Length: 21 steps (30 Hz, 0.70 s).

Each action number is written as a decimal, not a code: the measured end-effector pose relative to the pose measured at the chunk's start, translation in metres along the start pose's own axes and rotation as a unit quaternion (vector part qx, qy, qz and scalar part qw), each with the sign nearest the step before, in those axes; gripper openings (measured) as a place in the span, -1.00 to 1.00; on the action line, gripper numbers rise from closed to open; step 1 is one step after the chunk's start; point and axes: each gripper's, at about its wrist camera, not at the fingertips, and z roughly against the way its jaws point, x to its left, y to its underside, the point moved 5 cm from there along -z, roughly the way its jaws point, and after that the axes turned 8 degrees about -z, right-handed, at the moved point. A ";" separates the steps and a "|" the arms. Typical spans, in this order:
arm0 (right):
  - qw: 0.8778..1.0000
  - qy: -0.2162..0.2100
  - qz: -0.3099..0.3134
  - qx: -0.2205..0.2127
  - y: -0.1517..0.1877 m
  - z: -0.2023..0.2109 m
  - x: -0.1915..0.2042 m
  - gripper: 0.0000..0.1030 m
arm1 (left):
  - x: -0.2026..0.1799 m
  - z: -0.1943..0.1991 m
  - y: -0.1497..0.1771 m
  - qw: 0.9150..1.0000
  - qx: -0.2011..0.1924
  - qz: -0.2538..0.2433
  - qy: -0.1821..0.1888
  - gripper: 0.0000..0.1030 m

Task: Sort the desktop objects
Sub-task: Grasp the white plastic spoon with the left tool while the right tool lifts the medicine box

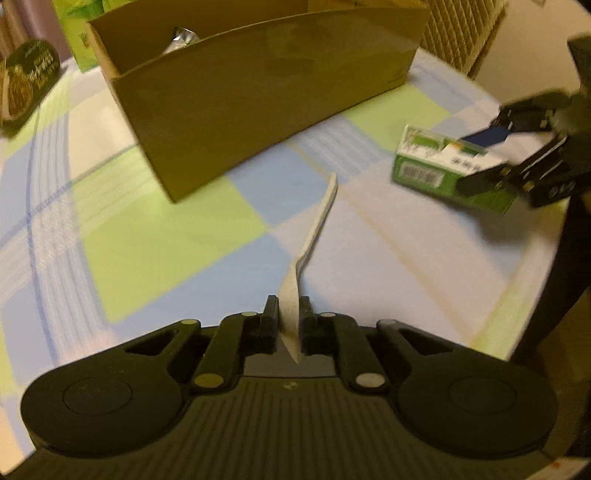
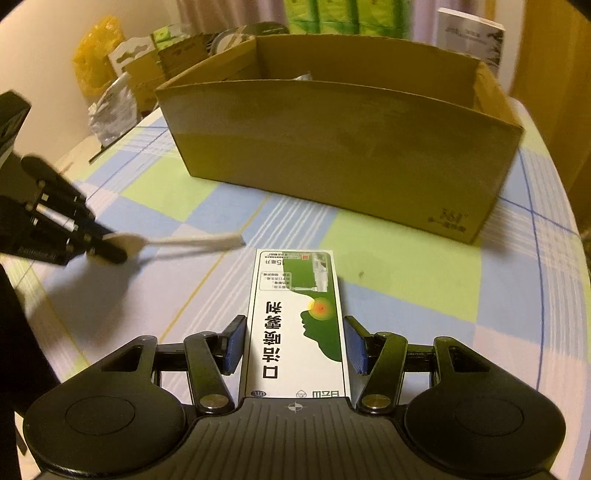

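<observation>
A white plastic spoon (image 1: 314, 236) is pinched by its bowl in my left gripper (image 1: 289, 306), which is shut on it; the handle points ahead toward an open cardboard box (image 1: 266, 110). In the right wrist view the spoon (image 2: 192, 242) hangs level above the cloth from the left gripper (image 2: 107, 242). My right gripper (image 2: 295, 325) is shut on a green and white medicine box (image 2: 291, 295), its blue pads pressed on the long sides. The cardboard box (image 2: 351, 155) stands just beyond it. From the left, the right gripper (image 1: 480, 158) holds the medicine box (image 1: 436, 166) at the right.
A checked tablecloth (image 1: 147, 240) covers the round table, whose edge curves down the right. A dark round tin (image 1: 26, 81) sits far left. A silver packet (image 1: 181, 38) lies inside the box. Behind stand green packs (image 2: 332, 14), a yellow bag (image 2: 96, 55) and a booklet (image 2: 472, 37).
</observation>
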 end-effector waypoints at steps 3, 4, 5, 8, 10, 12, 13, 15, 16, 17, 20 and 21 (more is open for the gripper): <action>1.000 0.005 -0.012 -0.004 0.008 0.008 -0.003 0.02 | -0.018 -0.001 -0.002 1.000 -0.007 0.019 0.005 -0.87; 1.000 0.007 -0.016 -0.005 0.010 0.011 -0.004 0.02 | -0.022 -0.002 -0.002 1.000 -0.008 0.025 0.002 -0.87; 1.000 0.008 -0.019 -0.006 0.013 0.013 -0.005 0.02 | -0.026 -0.003 -0.003 1.000 -0.010 0.029 0.000 -0.87; 0.999 0.010 -0.029 -0.009 0.020 0.019 -0.008 0.02 | -0.035 -0.006 -0.002 0.999 -0.017 0.036 -0.003 -0.73; 0.999 0.011 -0.036 -0.012 0.023 0.022 -0.010 0.02 | -0.040 -0.005 -0.002 0.999 -0.021 0.026 -0.023 -0.53; 0.999 0.011 -0.044 -0.015 0.025 0.024 -0.012 0.02 | -0.046 -0.003 -0.003 0.999 -0.026 0.004 -0.043 -0.45; 0.999 0.011 -0.047 -0.015 0.026 0.024 -0.013 0.02 | -0.049 -0.002 -0.003 0.998 -0.027 -0.006 -0.049 -0.28; 0.998 0.010 -0.052 -0.015 0.029 0.024 -0.015 0.02 | -0.054 -0.002 -0.001 0.998 -0.025 -0.023 -0.051 -0.17; 0.998 0.010 -0.054 -0.015 0.029 0.024 -0.015 0.02 | -0.055 -0.004 0.000 0.998 -0.021 -0.028 -0.049 -0.17; 0.998 0.010 -0.055 -0.015 0.030 0.023 -0.015 0.02 | -0.056 -0.005 0.001 0.998 -0.017 -0.031 -0.048 -0.17; 0.998 0.011 -0.059 -0.018 0.031 0.022 -0.015 0.02 | -0.053 -0.010 0.003 0.999 -0.013 -0.029 -0.044 -0.18; 0.998 0.010 -0.061 -0.019 0.031 0.022 -0.015 0.02 | -0.052 -0.012 0.003 0.999 -0.014 -0.027 -0.042 -0.18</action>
